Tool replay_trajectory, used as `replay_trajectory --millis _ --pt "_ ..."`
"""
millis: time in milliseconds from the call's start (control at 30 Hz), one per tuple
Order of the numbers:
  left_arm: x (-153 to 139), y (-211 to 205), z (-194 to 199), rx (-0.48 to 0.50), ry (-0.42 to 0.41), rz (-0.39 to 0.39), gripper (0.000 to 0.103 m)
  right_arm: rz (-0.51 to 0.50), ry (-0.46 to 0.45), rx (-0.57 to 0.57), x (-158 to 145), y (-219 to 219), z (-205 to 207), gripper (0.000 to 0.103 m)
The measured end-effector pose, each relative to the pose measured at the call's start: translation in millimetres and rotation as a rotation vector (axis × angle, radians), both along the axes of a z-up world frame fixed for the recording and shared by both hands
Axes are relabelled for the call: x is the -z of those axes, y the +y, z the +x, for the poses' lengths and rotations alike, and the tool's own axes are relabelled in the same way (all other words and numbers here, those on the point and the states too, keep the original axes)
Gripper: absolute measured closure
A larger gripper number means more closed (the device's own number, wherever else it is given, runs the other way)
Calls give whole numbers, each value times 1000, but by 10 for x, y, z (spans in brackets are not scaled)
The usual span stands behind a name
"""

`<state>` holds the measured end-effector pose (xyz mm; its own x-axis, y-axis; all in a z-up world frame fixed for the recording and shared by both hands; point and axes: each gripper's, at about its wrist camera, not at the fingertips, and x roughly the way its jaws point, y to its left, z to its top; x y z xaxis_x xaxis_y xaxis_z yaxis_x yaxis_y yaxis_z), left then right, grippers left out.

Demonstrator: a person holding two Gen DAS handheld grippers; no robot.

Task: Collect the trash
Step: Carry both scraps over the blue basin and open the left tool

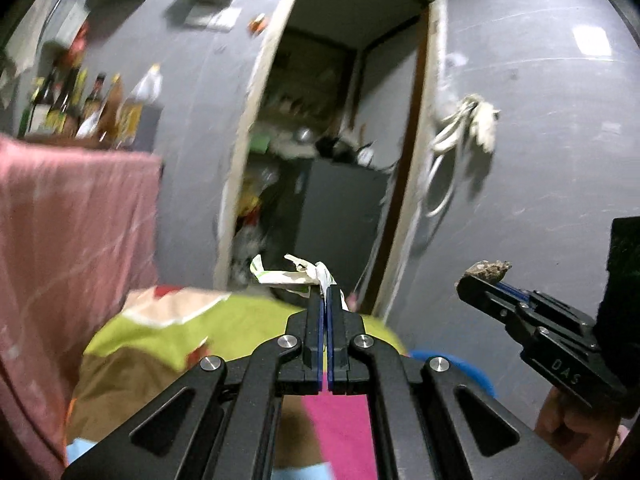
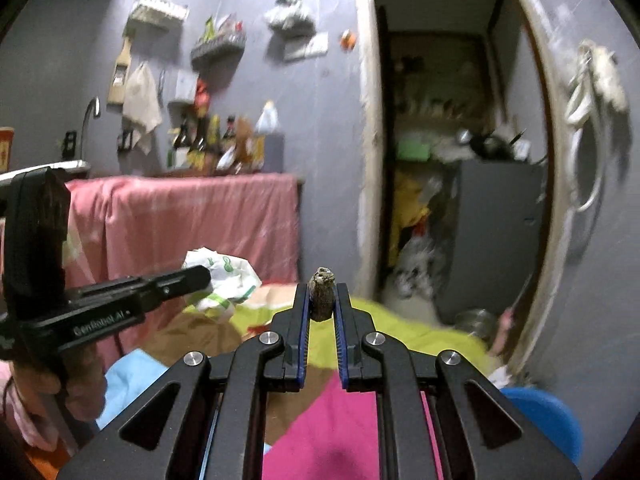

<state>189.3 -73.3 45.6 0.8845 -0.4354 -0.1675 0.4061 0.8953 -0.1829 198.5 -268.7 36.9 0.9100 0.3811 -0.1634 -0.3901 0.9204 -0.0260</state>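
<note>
Grey-violet wall (image 2: 320, 120) fills the view, blurred. At 10 o'clock, a pink cloth (image 2: 192, 216) drapes a counter lined with bottles (image 2: 216, 144), wall racks (image 2: 218, 46) above. At 1 o'clock an open doorway (image 2: 452, 160) shows a dark cabinet (image 2: 496, 232) and clutter. At 3 o'clock, white cords (image 2: 592, 88) hang. Below, a patchwork cloth (image 2: 344, 420) in green, magenta, blue.

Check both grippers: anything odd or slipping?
Nothing is slipping visibly. The left gripper pinches only a twisted corner of the wrapper, so most of it hangs free. The right gripper grips the brown lump squarely at the fingertips.
</note>
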Motion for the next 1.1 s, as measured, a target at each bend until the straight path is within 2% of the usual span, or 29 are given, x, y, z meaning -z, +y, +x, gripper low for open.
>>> replay_trajectory --millis 133,300,600,833,1100 --pt "-144 -349 -78 41 -77 -23 103 -41 -83 95 -164 -271 -218 94" --pt "-228 -813 -73 102 -104 -53 103 -66 -142 207 -260 -709 -440 94" --pt "-77 -1711 -85 157 -134 -46 103 -63 -170 387 -34 -1521 -622 94" --pt "205 -2297 133 200 -53 31 103 -52 -107 466 346 -2017 -509 93" --pt "684 -2704 479 236 149 121 103 -16 59 471 907 -2345 -215 93"
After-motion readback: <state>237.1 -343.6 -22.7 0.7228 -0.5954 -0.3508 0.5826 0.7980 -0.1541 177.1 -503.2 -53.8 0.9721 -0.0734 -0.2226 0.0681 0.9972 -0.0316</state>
